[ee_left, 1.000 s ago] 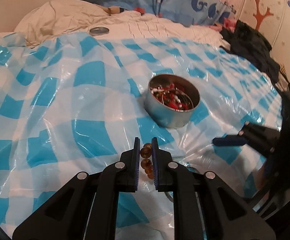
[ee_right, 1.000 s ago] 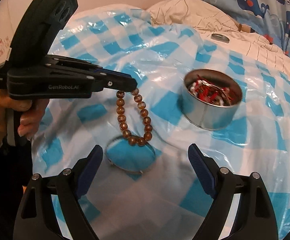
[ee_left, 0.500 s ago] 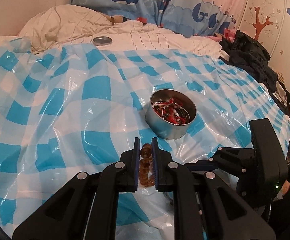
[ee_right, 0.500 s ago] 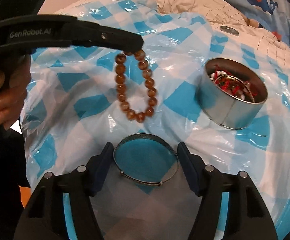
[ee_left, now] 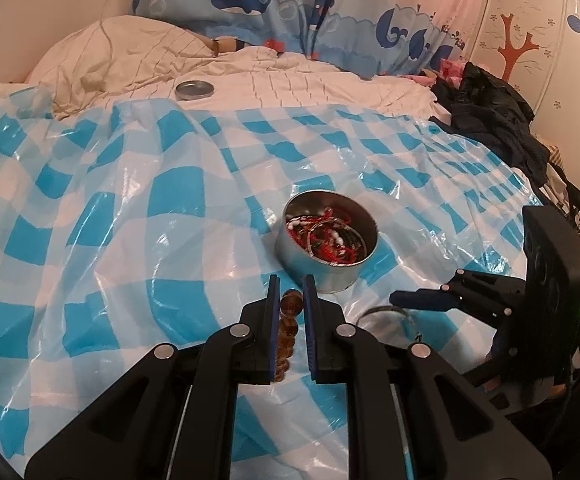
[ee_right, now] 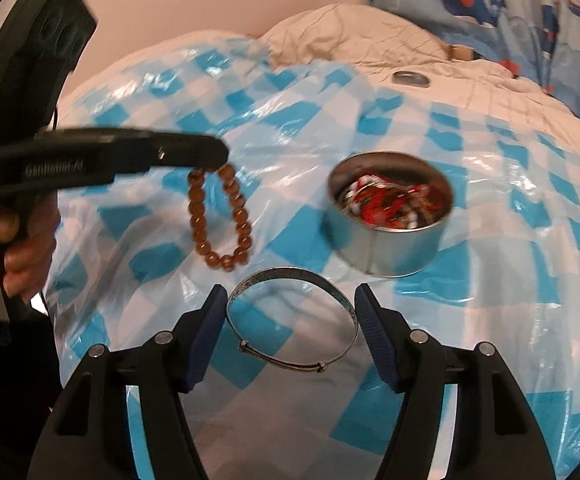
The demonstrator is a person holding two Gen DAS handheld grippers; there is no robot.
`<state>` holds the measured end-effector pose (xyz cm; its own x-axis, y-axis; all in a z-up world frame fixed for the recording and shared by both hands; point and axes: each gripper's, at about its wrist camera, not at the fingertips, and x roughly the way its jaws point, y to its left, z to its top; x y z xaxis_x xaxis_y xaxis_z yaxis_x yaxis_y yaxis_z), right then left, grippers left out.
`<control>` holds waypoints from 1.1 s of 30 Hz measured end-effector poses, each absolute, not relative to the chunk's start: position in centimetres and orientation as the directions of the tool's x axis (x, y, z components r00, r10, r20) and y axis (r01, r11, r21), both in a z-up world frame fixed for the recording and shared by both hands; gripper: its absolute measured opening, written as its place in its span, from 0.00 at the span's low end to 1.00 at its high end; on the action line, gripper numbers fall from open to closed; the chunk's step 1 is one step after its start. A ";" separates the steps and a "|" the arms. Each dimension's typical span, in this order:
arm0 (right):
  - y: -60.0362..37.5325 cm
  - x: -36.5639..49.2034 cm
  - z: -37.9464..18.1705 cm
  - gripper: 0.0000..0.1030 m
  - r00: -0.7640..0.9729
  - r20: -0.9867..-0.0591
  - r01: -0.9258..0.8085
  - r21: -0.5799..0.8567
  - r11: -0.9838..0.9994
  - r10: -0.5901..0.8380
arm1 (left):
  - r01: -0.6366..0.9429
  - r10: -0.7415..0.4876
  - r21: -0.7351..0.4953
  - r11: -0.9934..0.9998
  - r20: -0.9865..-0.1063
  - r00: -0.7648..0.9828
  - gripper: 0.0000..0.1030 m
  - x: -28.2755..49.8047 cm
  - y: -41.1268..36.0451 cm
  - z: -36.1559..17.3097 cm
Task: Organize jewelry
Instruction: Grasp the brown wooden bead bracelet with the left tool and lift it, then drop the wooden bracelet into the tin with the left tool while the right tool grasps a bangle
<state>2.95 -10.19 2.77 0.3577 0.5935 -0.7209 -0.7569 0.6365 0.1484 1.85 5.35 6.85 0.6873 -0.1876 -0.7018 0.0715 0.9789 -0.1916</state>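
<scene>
Brown bead bracelet (ee_right: 218, 216) dangles, pinched by left gripper (ee_left: 290, 300) — right gripper (ee_right: 290, 312) fingers (ee_right: 210, 320) clasp silver bangle (ee_right: 291, 318).

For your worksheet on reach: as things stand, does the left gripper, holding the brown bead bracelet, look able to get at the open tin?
Probably yes. The left gripper is shut on the brown bead bracelet, which hangs free, and the tin stands open just ahead. Only bare checked plastic sheet lies between them.
</scene>
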 end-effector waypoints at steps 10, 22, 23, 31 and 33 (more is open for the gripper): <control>-13.1 4.8 4.3 0.62 0.431 -0.671 -0.672 0.207 0.711 0.603 | 0.100 -0.216 -0.208 0.973 -0.671 0.709 0.10 3.2 4.0 8.3; -14.4 5.8 4.3 0.62 0.449 -0.673 -0.630 0.228 0.743 0.588 | 0.148 -0.259 -0.220 0.964 -0.651 0.714 0.03 5.4 2.3 9.8; -14.5 5.8 4.3 0.62 0.453 -0.673 -0.626 0.226 0.746 0.584 | 0.160 -0.247 -0.190 0.969 -0.676 0.694 0.03 5.6 2.0 9.3; -15.4 6.4 4.1 0.62 0.463 -0.684 -0.591 0.235 0.771 0.563 | 0.279 -0.135 0.024 0.960 -0.833 0.537 0.46 4.8 -1.2 2.5; -15.3 6.4 4.0 0.62 0.461 -0.687 -0.594 0.231 0.770 0.561 | 0.284 -0.102 0.055 0.957 -0.854 0.510 0.48 4.8 -1.6 0.9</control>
